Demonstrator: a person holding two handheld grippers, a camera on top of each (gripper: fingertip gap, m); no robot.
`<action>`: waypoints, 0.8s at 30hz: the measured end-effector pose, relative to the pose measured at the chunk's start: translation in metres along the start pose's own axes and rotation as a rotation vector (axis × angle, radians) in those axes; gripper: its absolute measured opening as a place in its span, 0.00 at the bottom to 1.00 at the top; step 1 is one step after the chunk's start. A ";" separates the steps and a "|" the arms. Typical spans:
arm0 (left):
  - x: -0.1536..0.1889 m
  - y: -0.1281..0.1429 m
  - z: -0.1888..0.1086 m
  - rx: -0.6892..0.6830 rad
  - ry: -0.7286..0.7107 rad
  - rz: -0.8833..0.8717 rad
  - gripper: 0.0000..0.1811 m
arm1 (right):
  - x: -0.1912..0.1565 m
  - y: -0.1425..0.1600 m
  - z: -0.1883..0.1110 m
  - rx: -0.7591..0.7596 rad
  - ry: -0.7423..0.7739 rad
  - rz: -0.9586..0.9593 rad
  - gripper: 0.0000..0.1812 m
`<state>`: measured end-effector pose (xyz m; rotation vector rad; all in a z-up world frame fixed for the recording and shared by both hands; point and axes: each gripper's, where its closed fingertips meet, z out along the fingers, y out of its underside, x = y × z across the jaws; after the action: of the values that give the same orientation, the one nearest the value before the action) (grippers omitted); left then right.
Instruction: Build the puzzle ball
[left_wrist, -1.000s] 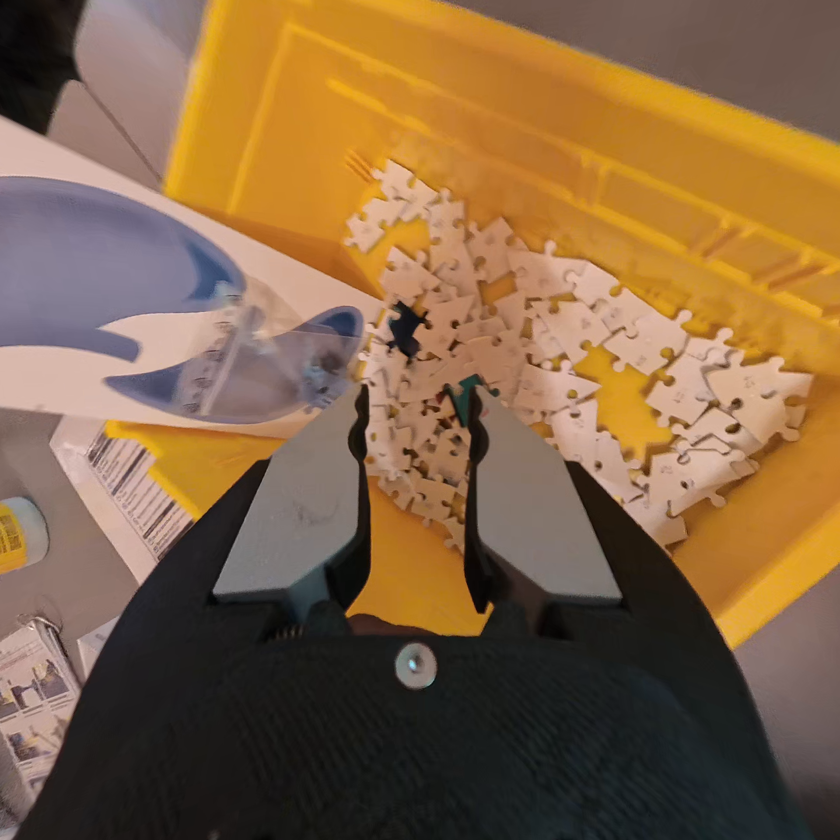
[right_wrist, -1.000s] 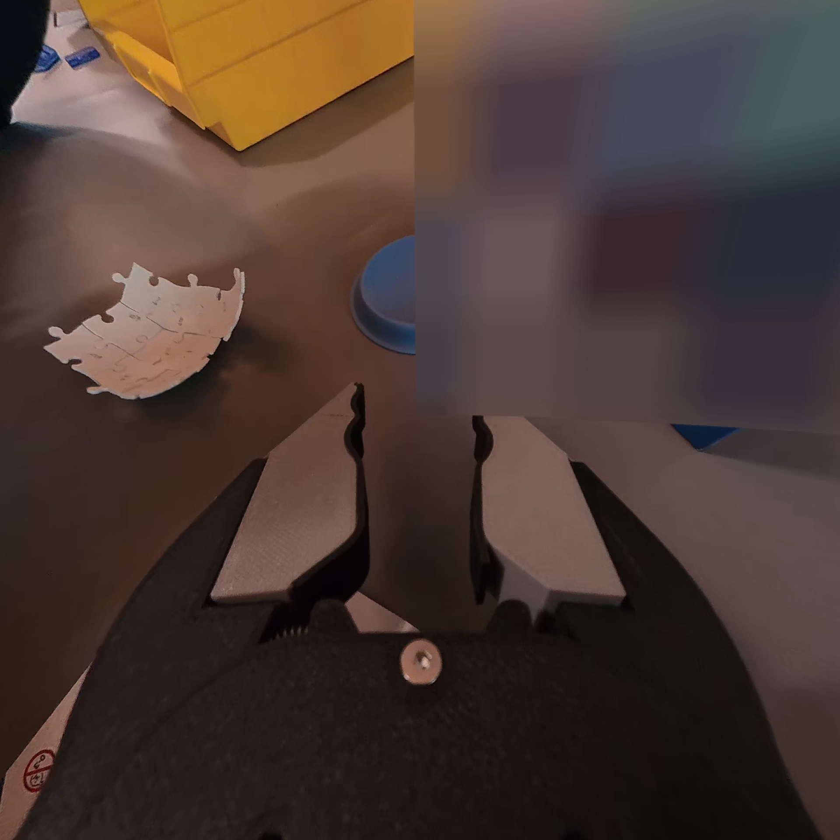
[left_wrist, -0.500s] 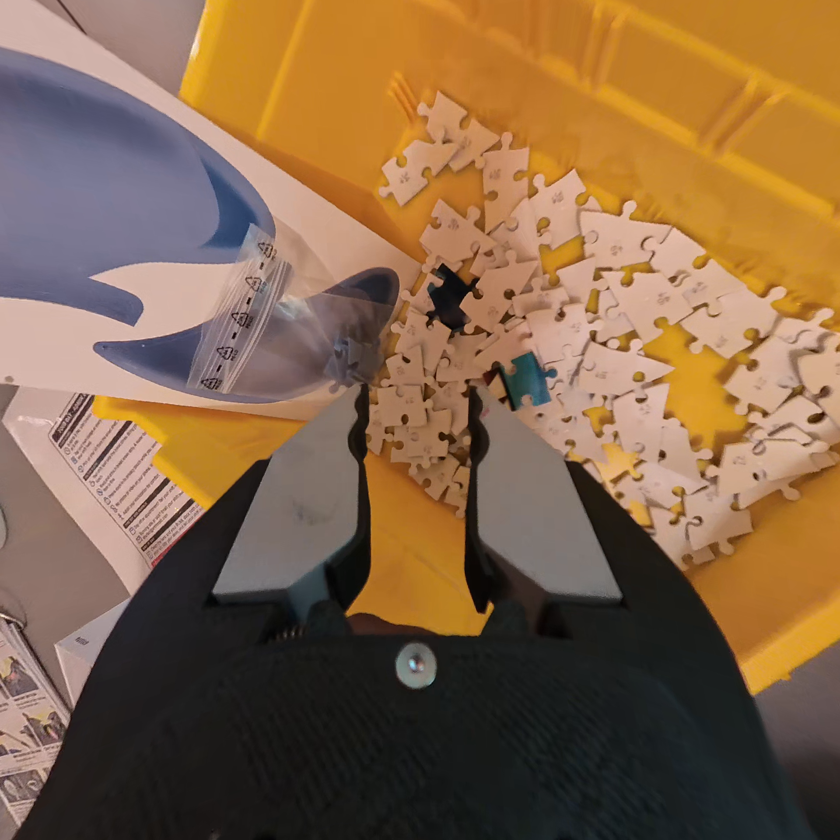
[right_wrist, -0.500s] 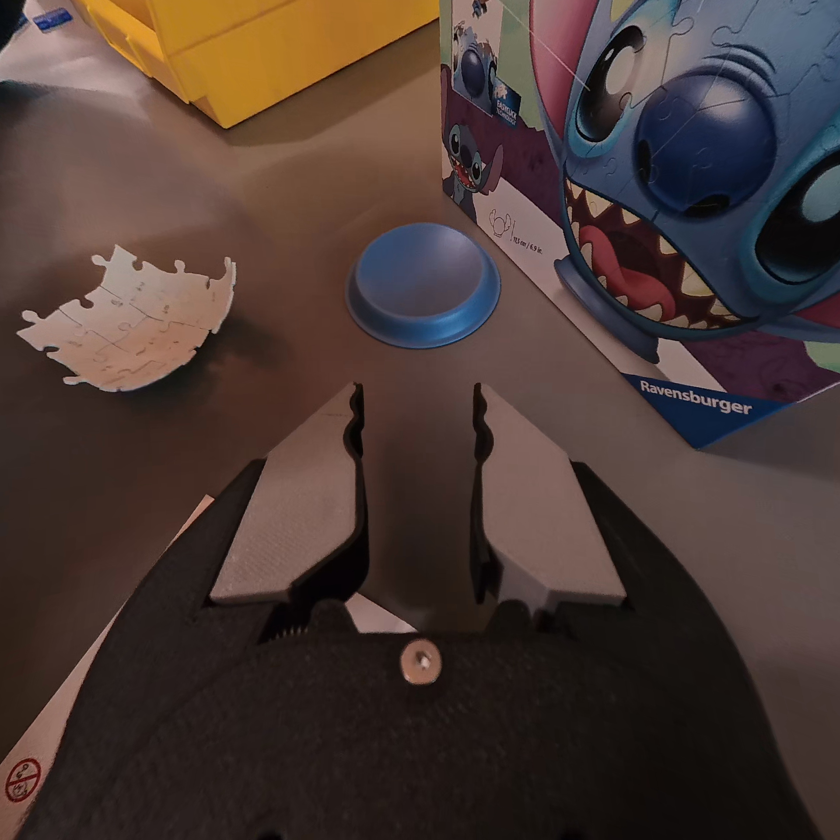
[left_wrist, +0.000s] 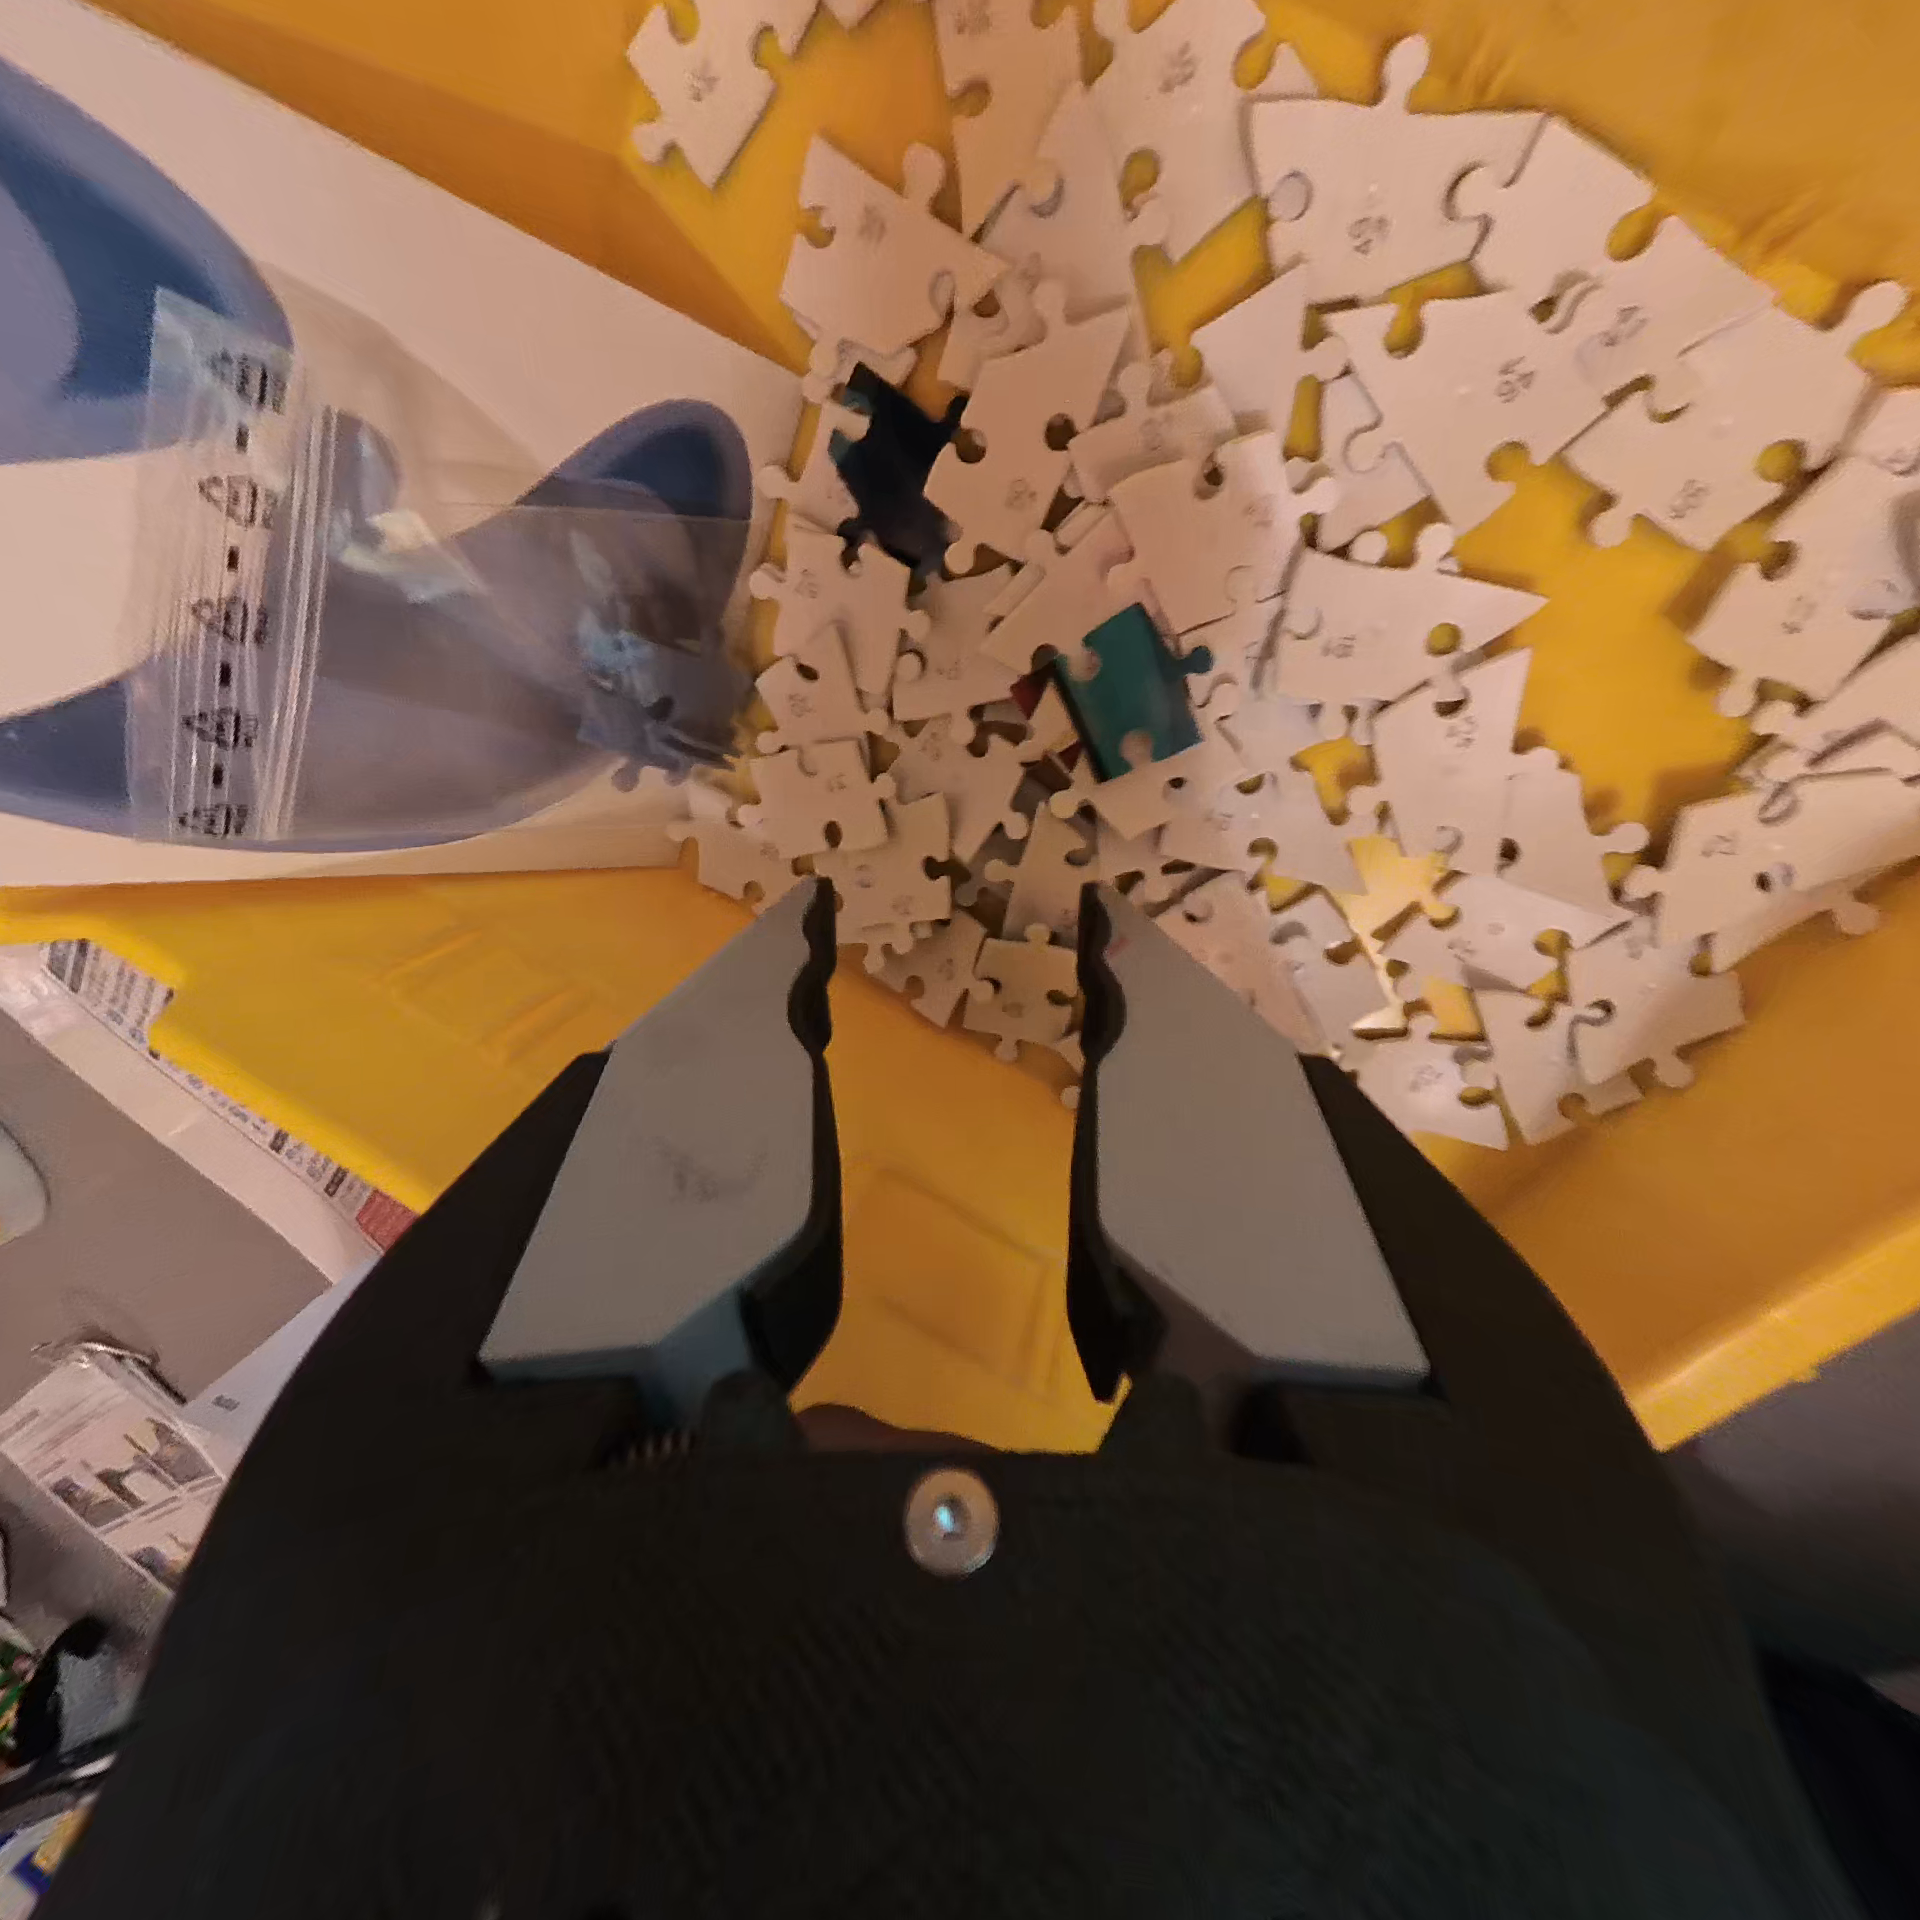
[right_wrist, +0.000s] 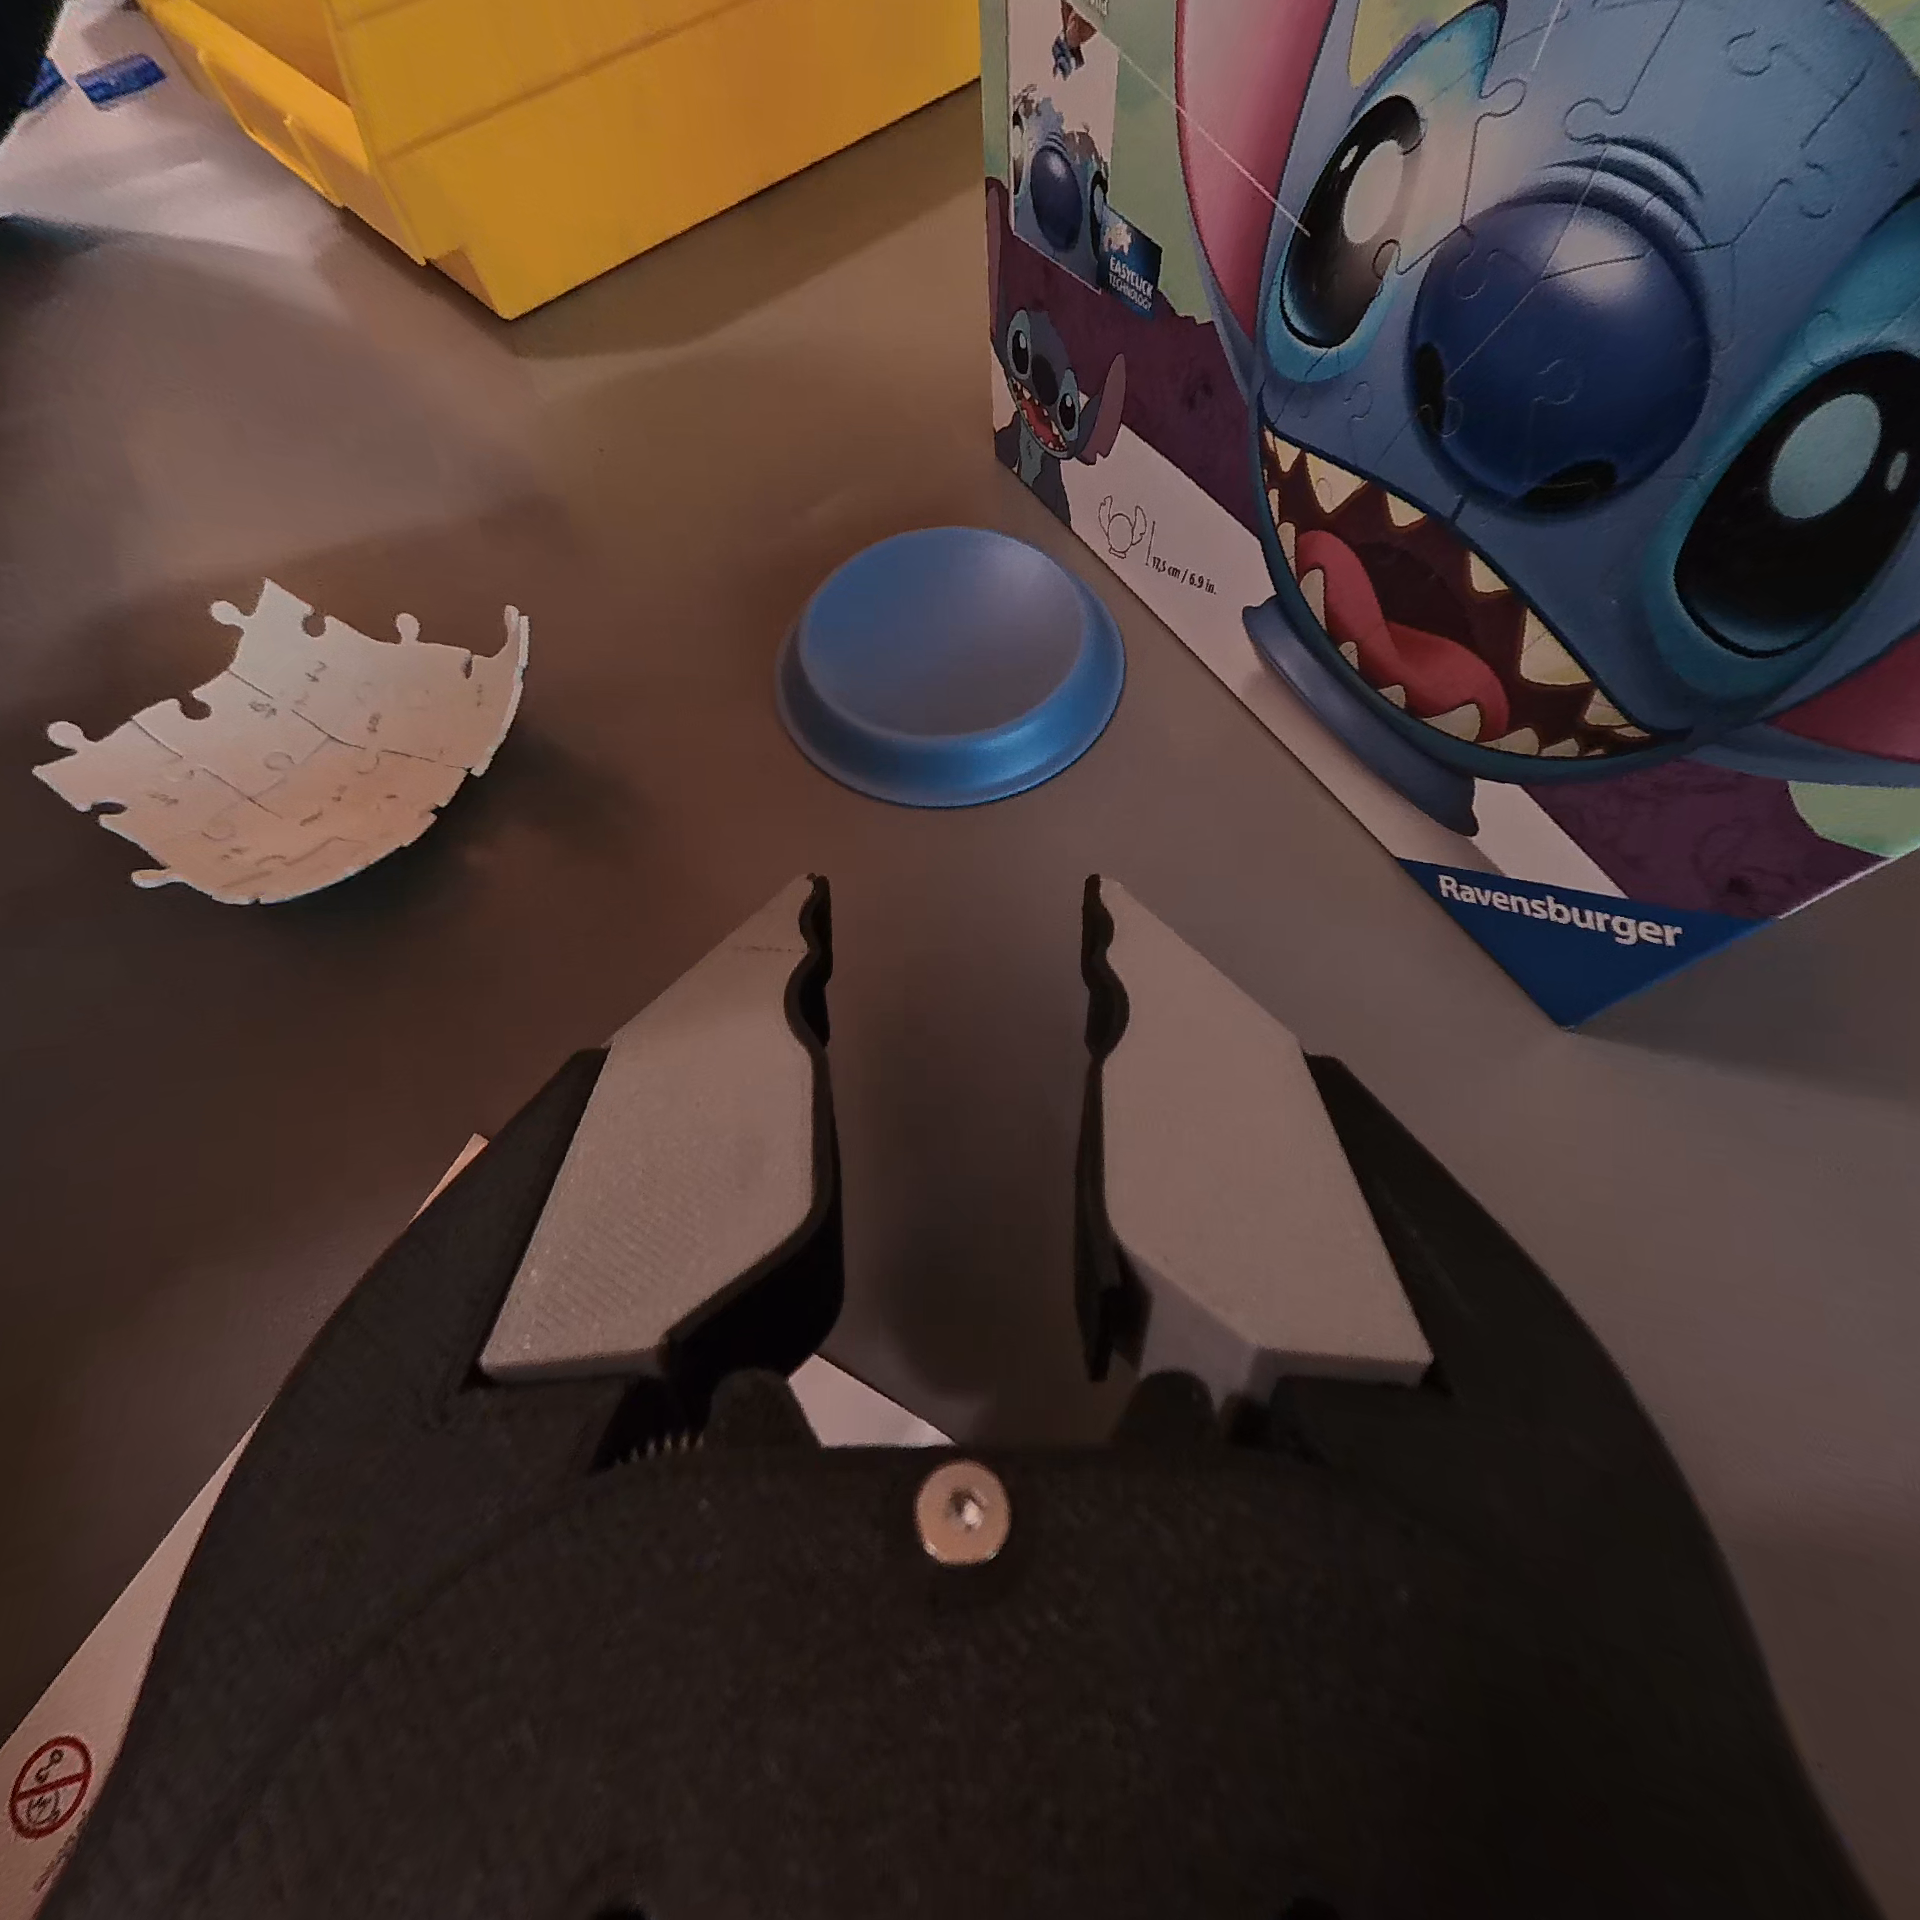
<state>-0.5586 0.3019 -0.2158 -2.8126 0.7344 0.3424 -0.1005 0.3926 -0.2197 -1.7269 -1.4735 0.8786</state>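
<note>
In the left wrist view, a heap of loose white puzzle pieces (left_wrist: 1351, 582) lies face down in a yellow bin (left_wrist: 436, 997). One teal piece (left_wrist: 1127, 691) and one dark blue piece (left_wrist: 888, 468) lie face up among them. My left gripper (left_wrist: 951, 914) is open and empty, its tips just above the near edge of the heap. In the right wrist view, a curved, joined section of white pieces (right_wrist: 301, 748) rests on the grey table. My right gripper (right_wrist: 951, 914) is open and empty above the table, short of a blue round stand (right_wrist: 951, 670).
A white card with blue shapes and a clear plastic bag (left_wrist: 343, 582) lean over the bin's left edge. The puzzle box (right_wrist: 1558, 468) stands at the right of the table. The yellow bin (right_wrist: 582, 135) is at the far left. Printed sheets (left_wrist: 114, 1444) lie beside the bin. The left gripper's tips are roughly 45 centimetres from the right gripper's. The teal piece (left_wrist: 1127, 691) is closer to my left gripper, around 4 centimetres from its tips; the right tips are 40 centimetres off.
My left gripper has moved down and closer to the heap of pieces, still open. My right gripper has edged slightly forward; its view of the table is nearly the same.
</note>
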 end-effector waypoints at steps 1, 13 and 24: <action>0.005 -0.005 -0.001 0.011 0.005 0.019 0.25 | 0.000 0.000 0.000 -0.003 0.001 0.000 0.25; 0.031 -0.029 0.019 0.001 0.011 0.125 0.09 | 0.001 0.000 0.000 -0.001 0.011 -0.003 0.24; 0.007 -0.057 -0.041 0.409 0.188 -0.092 0.00 | -0.001 0.001 0.001 -0.007 0.000 -0.002 0.23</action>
<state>-0.5174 0.3361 -0.1702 -2.4953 0.6244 -0.0840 -0.1005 0.3919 -0.2209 -1.7305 -1.4804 0.8736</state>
